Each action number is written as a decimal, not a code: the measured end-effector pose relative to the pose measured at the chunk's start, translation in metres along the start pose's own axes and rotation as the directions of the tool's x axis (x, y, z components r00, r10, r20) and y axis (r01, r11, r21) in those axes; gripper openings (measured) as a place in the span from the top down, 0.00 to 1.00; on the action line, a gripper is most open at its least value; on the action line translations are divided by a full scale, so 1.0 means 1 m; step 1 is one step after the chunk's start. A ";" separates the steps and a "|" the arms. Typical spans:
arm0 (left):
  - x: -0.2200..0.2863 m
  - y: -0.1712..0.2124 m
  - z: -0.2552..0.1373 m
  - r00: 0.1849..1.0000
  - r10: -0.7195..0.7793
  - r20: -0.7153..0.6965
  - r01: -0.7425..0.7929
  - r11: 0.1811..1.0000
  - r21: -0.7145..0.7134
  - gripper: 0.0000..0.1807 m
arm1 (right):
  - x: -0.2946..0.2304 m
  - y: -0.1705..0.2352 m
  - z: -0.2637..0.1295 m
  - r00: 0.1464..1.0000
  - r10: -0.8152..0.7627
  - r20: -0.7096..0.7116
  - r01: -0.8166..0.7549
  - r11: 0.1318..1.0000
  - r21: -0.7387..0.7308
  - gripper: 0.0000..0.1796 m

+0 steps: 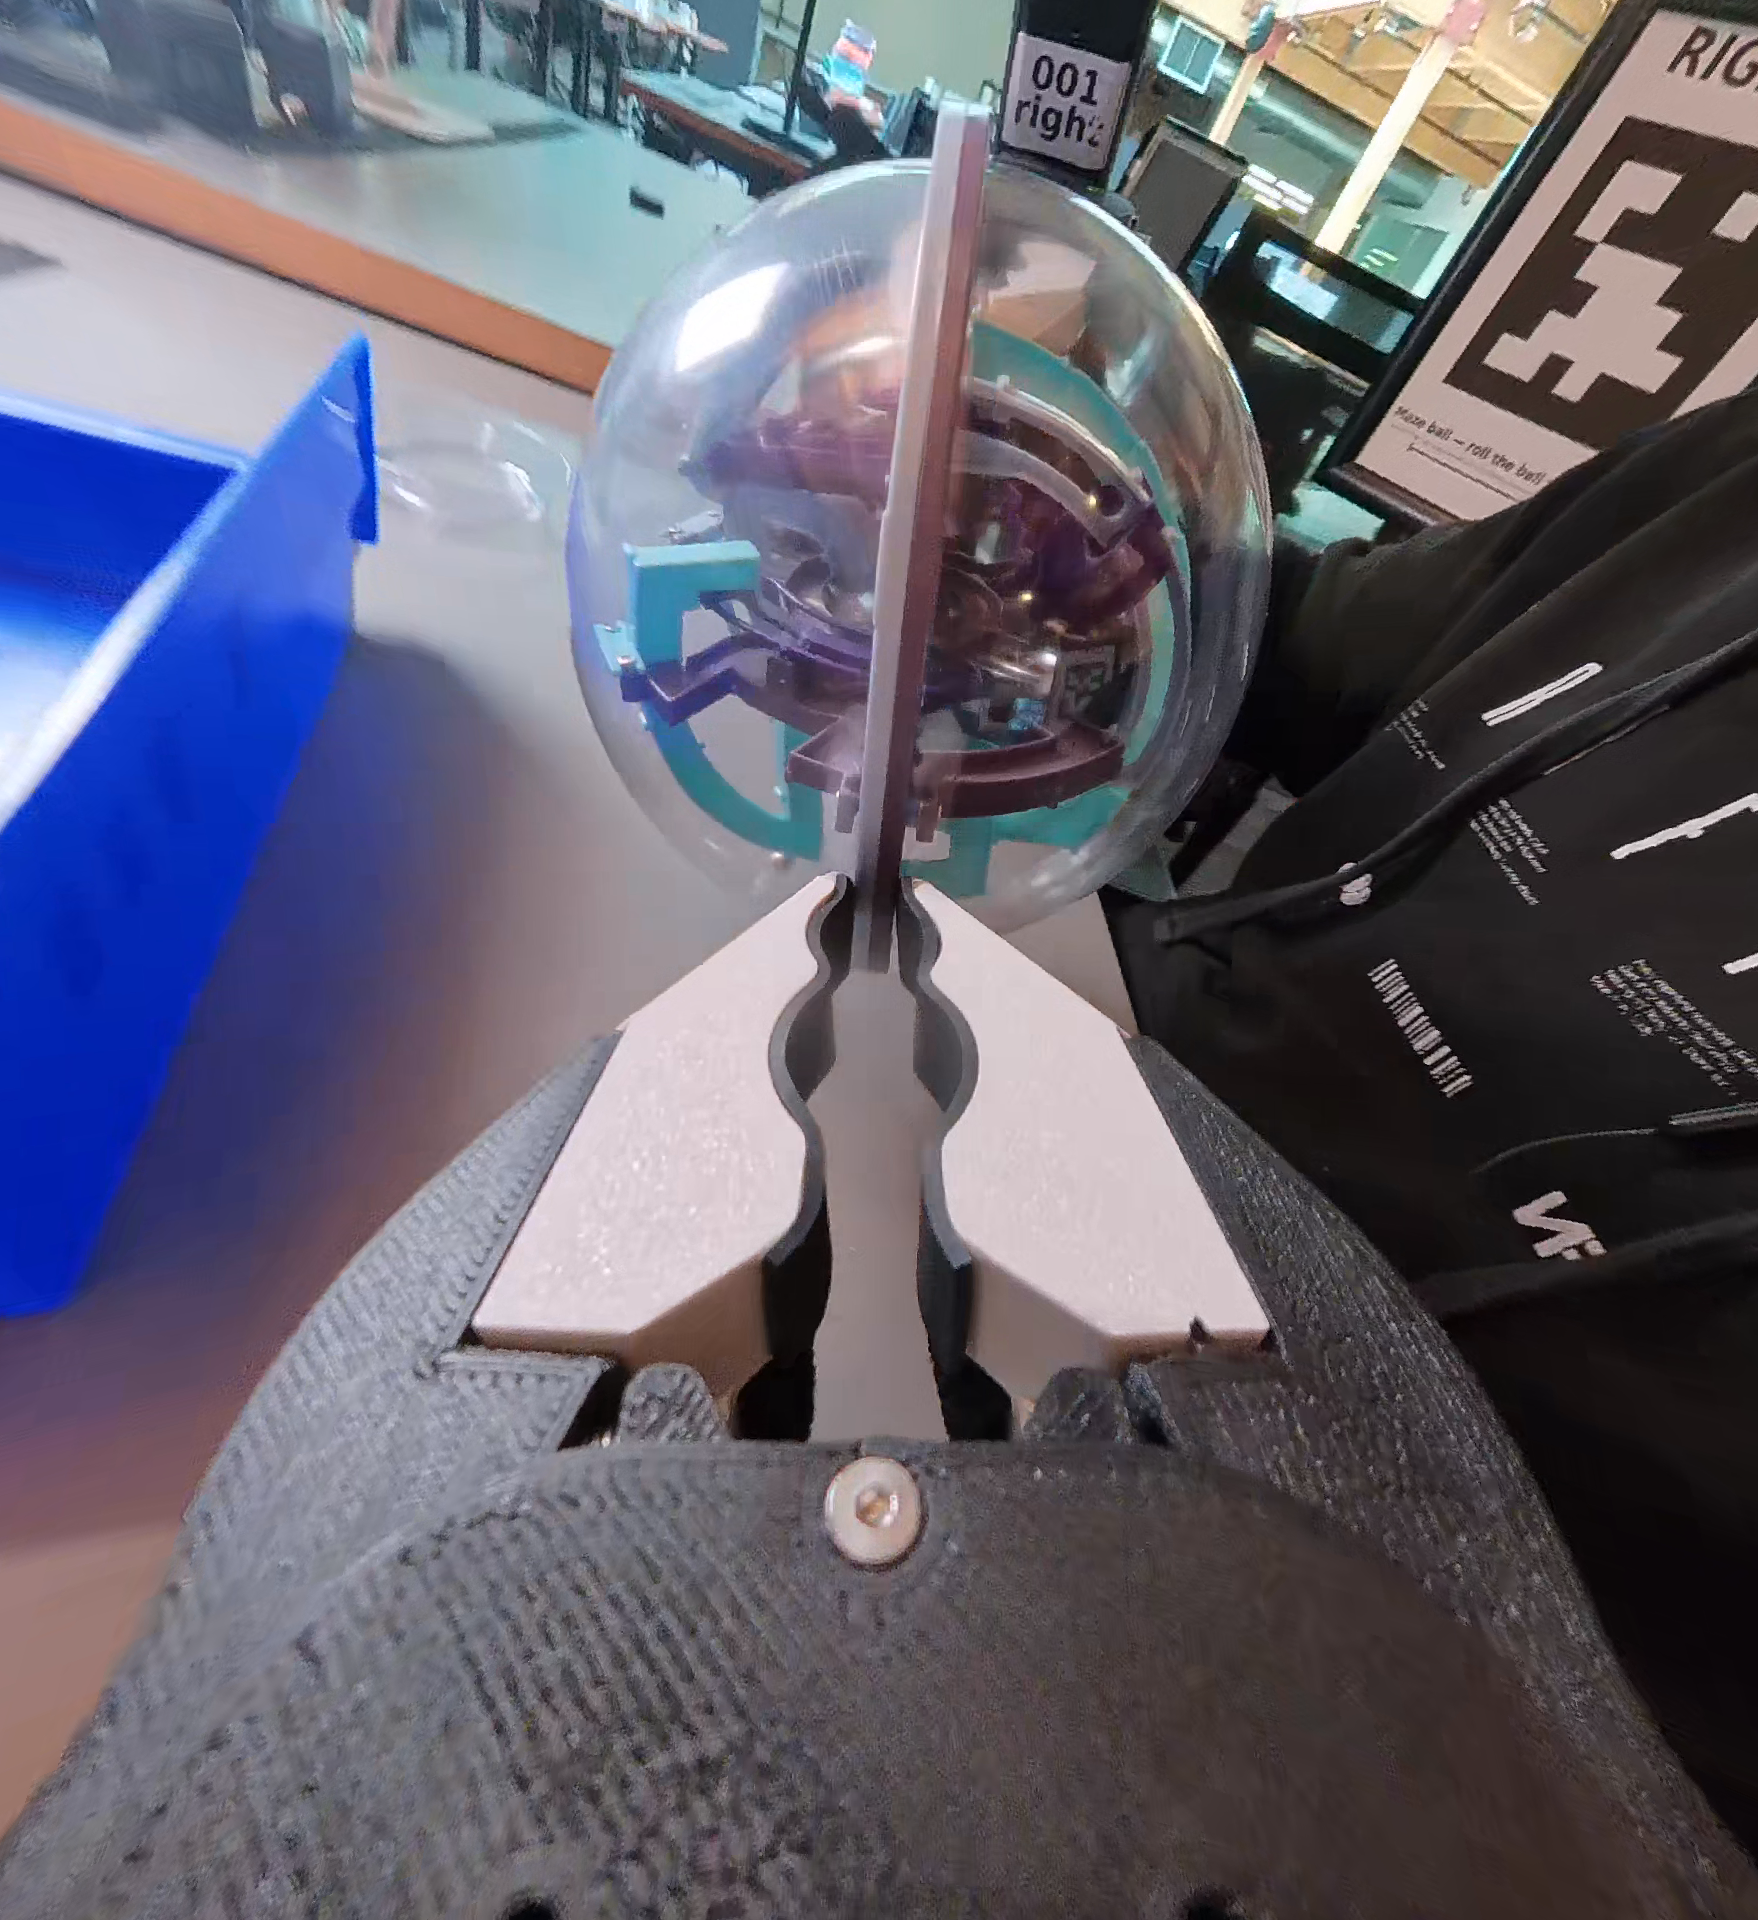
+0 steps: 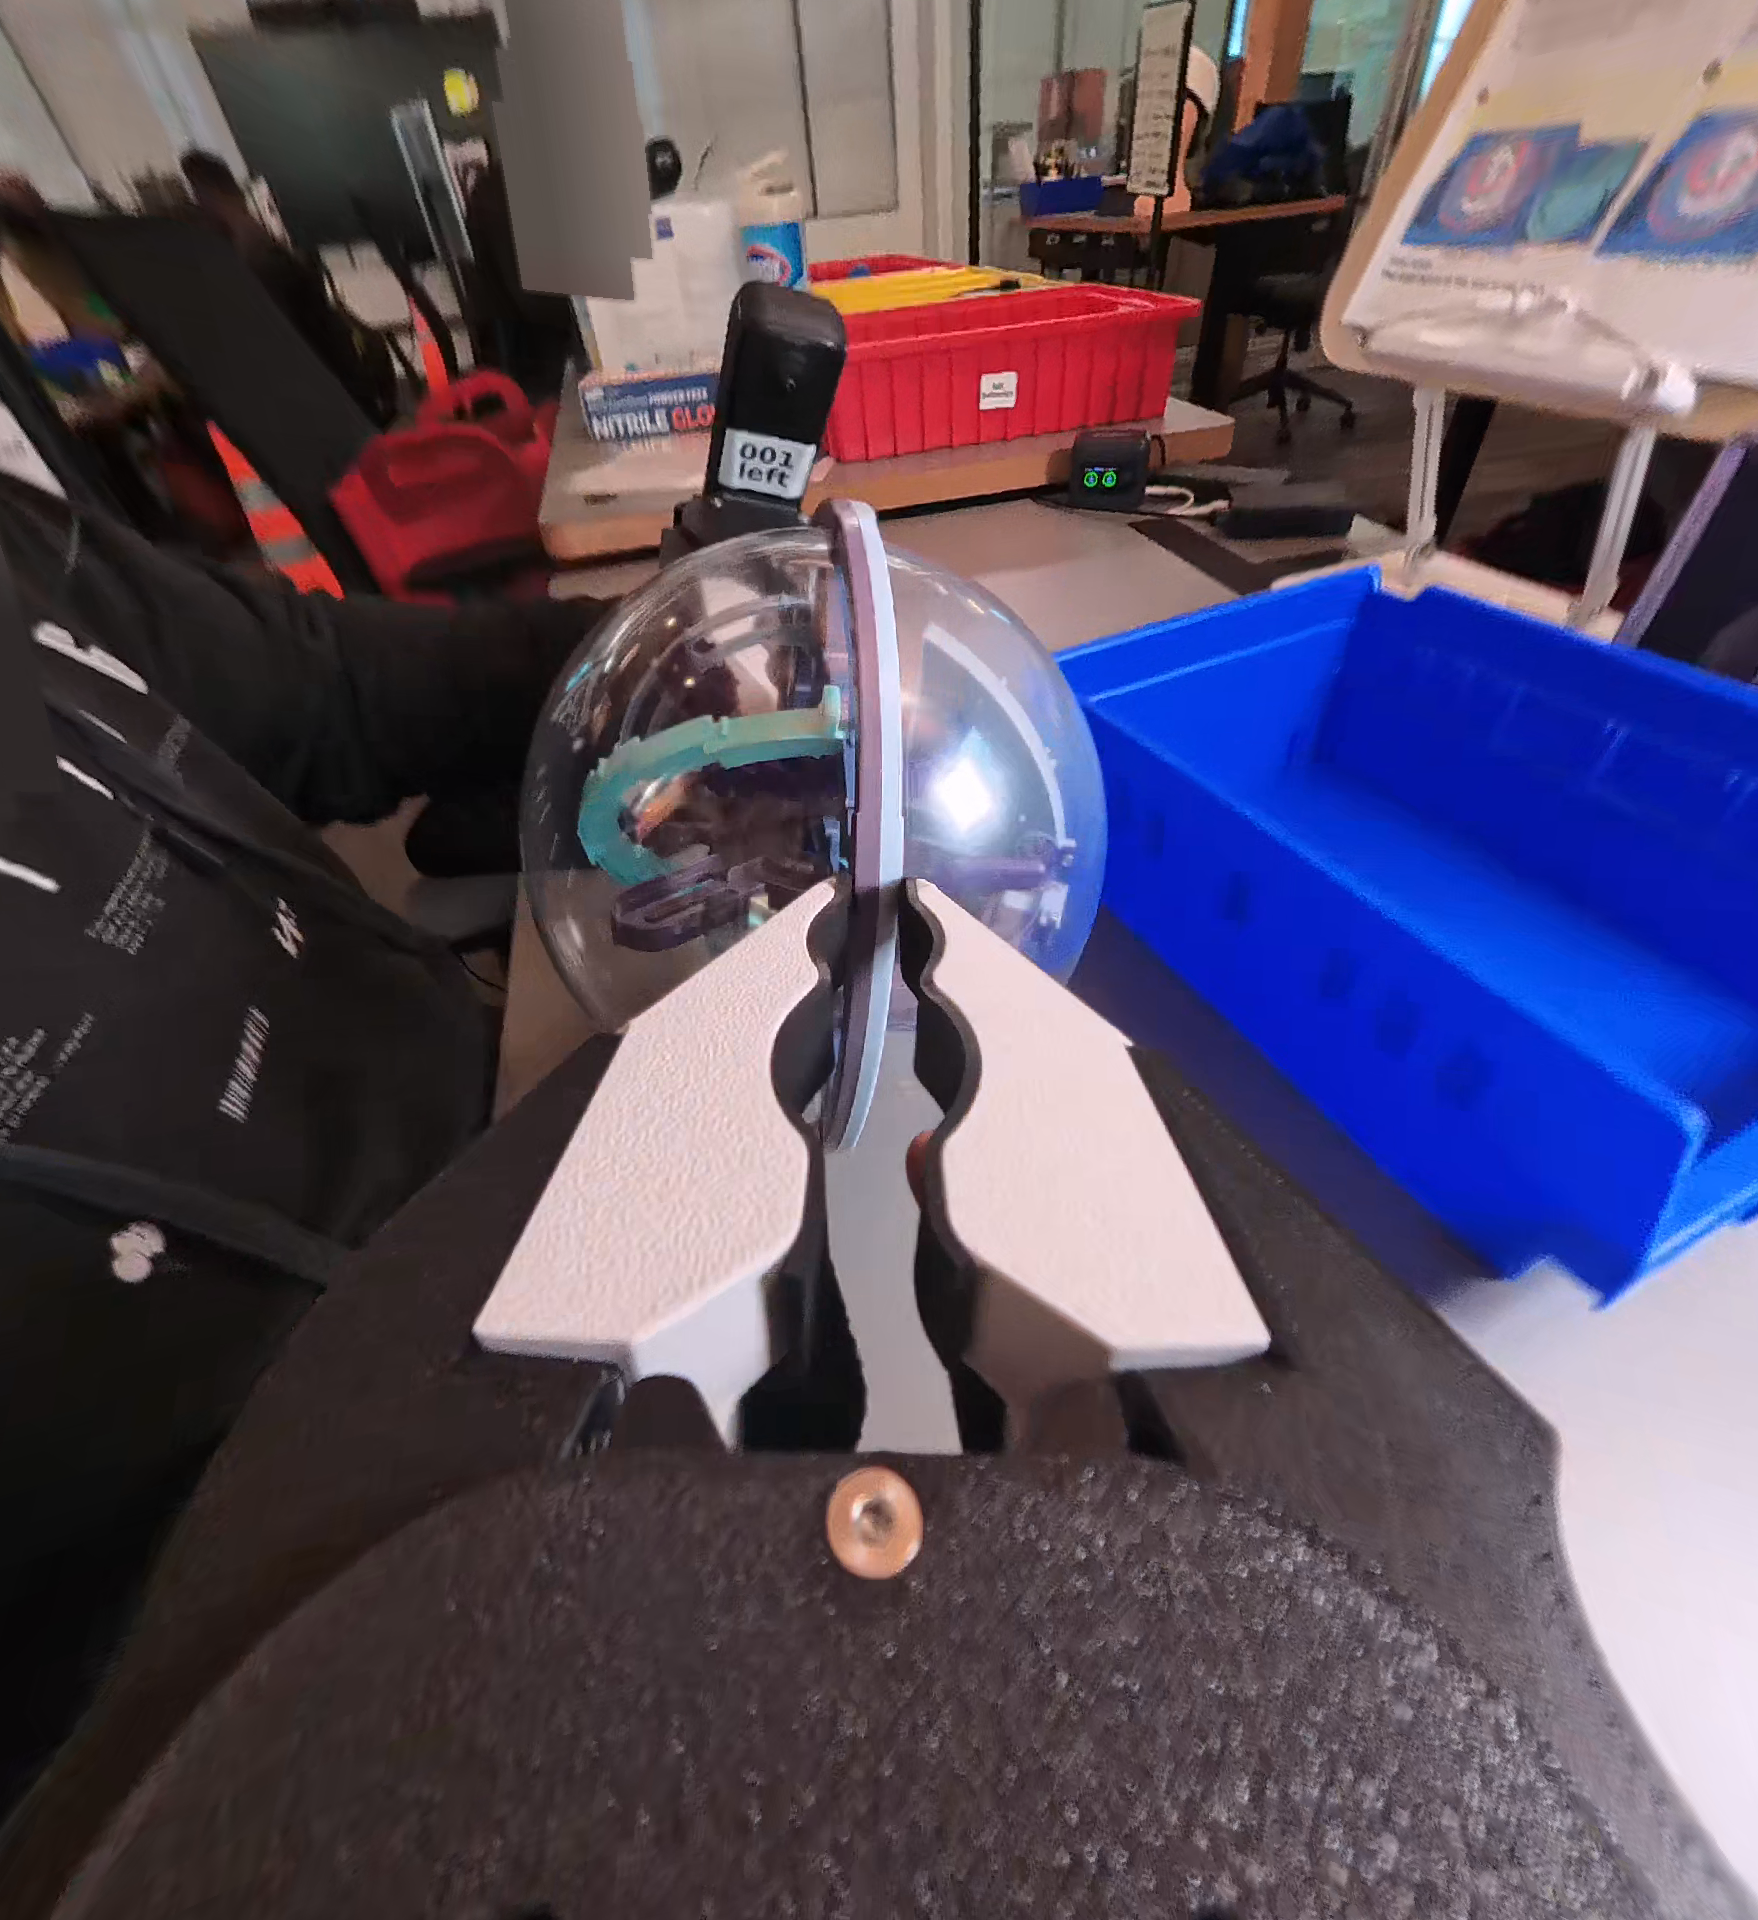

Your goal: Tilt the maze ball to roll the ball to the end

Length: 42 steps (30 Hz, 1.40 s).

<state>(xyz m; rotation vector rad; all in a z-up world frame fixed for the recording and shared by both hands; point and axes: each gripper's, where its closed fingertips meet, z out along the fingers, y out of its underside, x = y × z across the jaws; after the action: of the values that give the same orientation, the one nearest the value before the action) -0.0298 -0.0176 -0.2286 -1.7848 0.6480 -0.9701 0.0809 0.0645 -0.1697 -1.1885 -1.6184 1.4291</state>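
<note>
Gripper on the left (image 1: 877, 914), seen in the left wrist view, has its two pale fingers (image 1: 709, 1049) pressed onto the thin grey rim (image 1: 942, 436) that rings the maze ball (image 1: 916, 551), pinching the rim's lower edge so the rim stands nearly upright; the clear sphere, with teal and purple tracks inside, is held up above the worktop (image 1: 439, 644), a blue bin (image 1: 148, 790) sits to its left, a person's black hooded top (image 1: 1540, 935) fills the right side, a board with a black-and-white marker (image 1: 1623, 260) stands behind it, and the top of the other gripper's black body (image 1: 1067, 94) shows beyond the sphere. From the right wrist view, the right gripper (image 2: 873, 914) likewise clamps the grey rim (image 2: 880, 727) between its pale fingers (image 2: 1041, 1091) from the opposite side of the maze ball (image 2: 813, 769), the rim running deep into the gap between them; the blue bin (image 2: 1477, 894) lies just right of the sphere on the pale worktop (image 2: 1633, 1507), the black top (image 2: 127, 987) is at left, the left gripper's black body (image 2: 776, 405) rises behind the sphere, and a red bin (image 2: 1000, 364) rests on a farther table
</note>
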 end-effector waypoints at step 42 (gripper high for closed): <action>0.025 -0.180 -0.019 0.939 0.332 0.093 -0.340 0.842 0.419 0.96 | -0.006 -0.278 0.025 0.845 -0.534 -0.008 0.518 0.823 -0.234 0.97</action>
<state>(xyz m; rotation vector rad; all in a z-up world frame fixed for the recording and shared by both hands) -0.0311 0.0239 -0.0509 -1.2349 0.6510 -0.7801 0.0043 0.0526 0.0990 -0.7963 -1.9016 0.8549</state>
